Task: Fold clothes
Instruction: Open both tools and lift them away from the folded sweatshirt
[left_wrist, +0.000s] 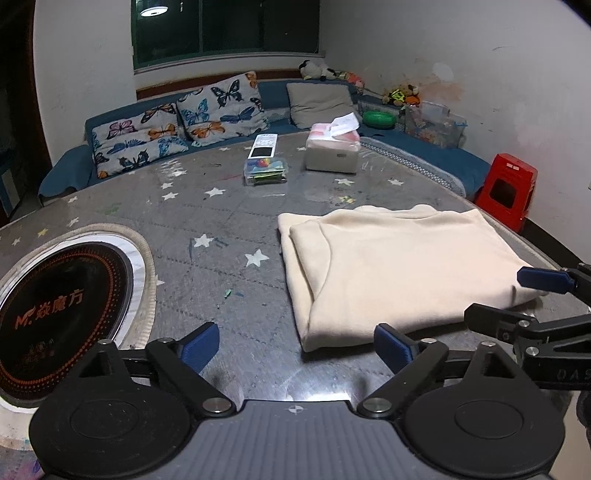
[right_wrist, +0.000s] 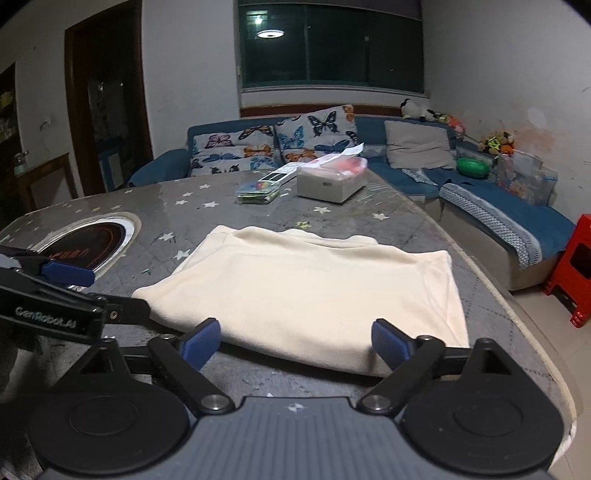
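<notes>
A cream garment (left_wrist: 399, 266) lies folded into a flat rectangle on the grey star-patterned table (left_wrist: 207, 221); it also shows in the right wrist view (right_wrist: 314, 284). My left gripper (left_wrist: 295, 345) is open and empty, just in front of the garment's near left corner. My right gripper (right_wrist: 295, 343) is open and empty, at the garment's near edge with its blue fingertips (right_wrist: 388, 341) on either side of that edge. The right gripper enters the left wrist view from the right (left_wrist: 532, 295). The left gripper shows at the left of the right wrist view (right_wrist: 74, 291).
A round black induction cooktop (left_wrist: 62, 310) is set into the table at the left. A tissue box (left_wrist: 332, 147) and a clear box with a remote on it (left_wrist: 266, 166) stand at the far side. A blue sofa (left_wrist: 277, 96) with cushions runs behind; a red stool (left_wrist: 506, 188) stands at the right.
</notes>
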